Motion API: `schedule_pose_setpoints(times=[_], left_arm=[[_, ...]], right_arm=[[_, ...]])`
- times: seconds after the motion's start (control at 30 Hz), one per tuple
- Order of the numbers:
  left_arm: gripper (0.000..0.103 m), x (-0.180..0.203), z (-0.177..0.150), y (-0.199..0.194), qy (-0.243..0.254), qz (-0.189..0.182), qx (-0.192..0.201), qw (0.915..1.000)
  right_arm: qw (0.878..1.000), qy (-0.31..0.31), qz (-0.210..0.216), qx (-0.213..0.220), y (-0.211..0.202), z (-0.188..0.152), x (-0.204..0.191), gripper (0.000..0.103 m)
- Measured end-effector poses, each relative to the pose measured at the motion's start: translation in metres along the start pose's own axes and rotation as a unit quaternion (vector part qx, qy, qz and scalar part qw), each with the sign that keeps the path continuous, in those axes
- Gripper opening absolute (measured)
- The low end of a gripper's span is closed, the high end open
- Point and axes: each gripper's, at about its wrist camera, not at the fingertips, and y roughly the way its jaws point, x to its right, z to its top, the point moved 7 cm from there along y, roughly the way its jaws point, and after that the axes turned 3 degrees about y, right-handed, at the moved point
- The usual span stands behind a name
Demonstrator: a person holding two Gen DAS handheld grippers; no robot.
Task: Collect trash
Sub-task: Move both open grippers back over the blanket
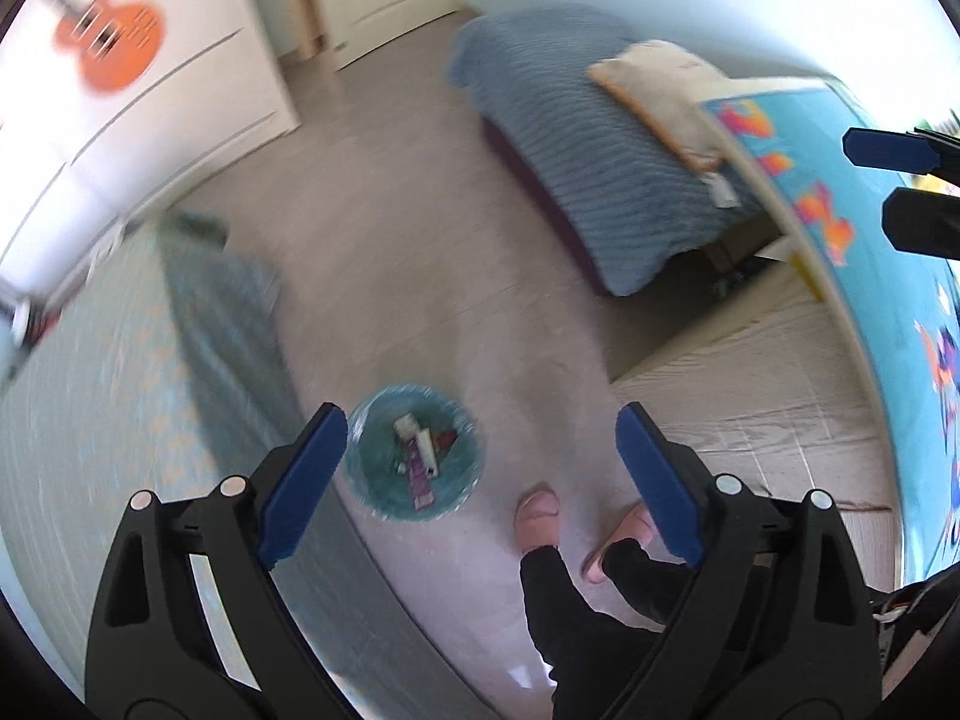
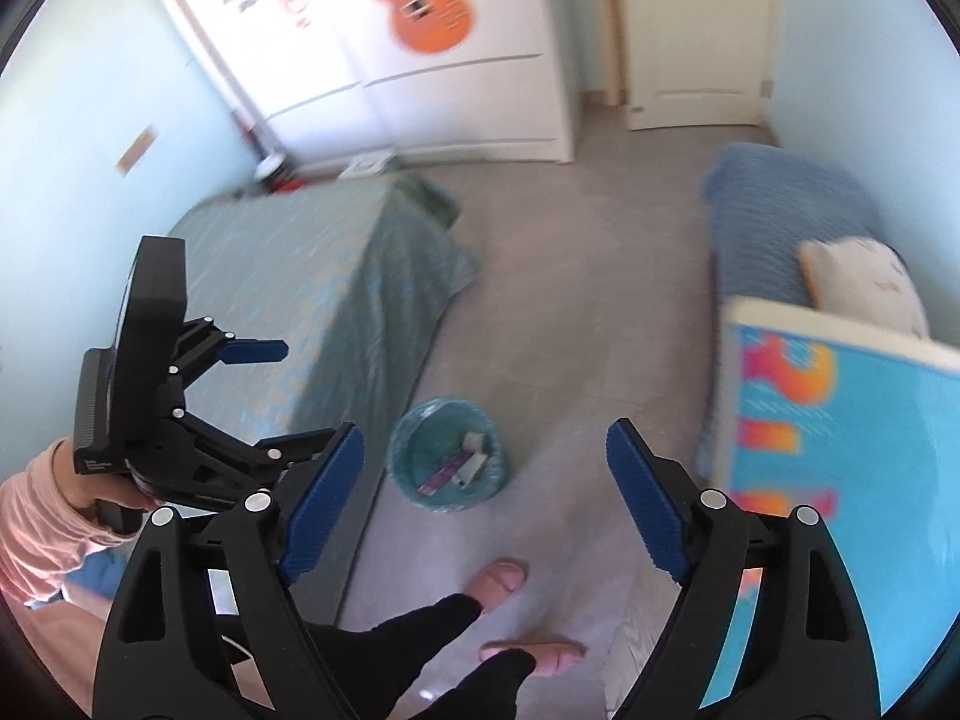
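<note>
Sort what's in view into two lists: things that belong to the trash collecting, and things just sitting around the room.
Belongs to the job:
- bin, lined with a teal bag, on the floor
- wrappers lying inside it
- left gripper, open, empty
- right gripper, open, empty

Just lying about:
- green bed
- blue bed with pillow
- wardrobe with guitar sticker
- colourful board

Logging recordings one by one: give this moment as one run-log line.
left gripper: jaws open, empty | right gripper: jaws open, empty | bin: on floor, holds trash
</note>
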Motion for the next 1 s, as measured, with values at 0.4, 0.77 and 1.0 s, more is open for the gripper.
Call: schedule_pose_setpoints(times=[0.4, 0.77, 1.0], left_arm=[[0.093, 0.156, 0.049, -0.004, 0.166, -0.063, 0.019, 0.9839], [0.093, 0.317, 0.071, -0.015, 0.307, -0.109, 0.037, 0.9447], [0.094, 0.408, 0.078, -0.017, 0.369, -0.132, 0.043, 0.9191]], right_arm=[[0.981, 0.147, -0.103, 0.073, -0.103, -0.088, 0.123, 0.088], [0.936, 0.266, -0.200, 0.116, -0.203, -0.194, 0.226, 0.088], [0.914, 0.304, -0.242, 0.114, -0.243, -0.260, 0.270, 0.088]])
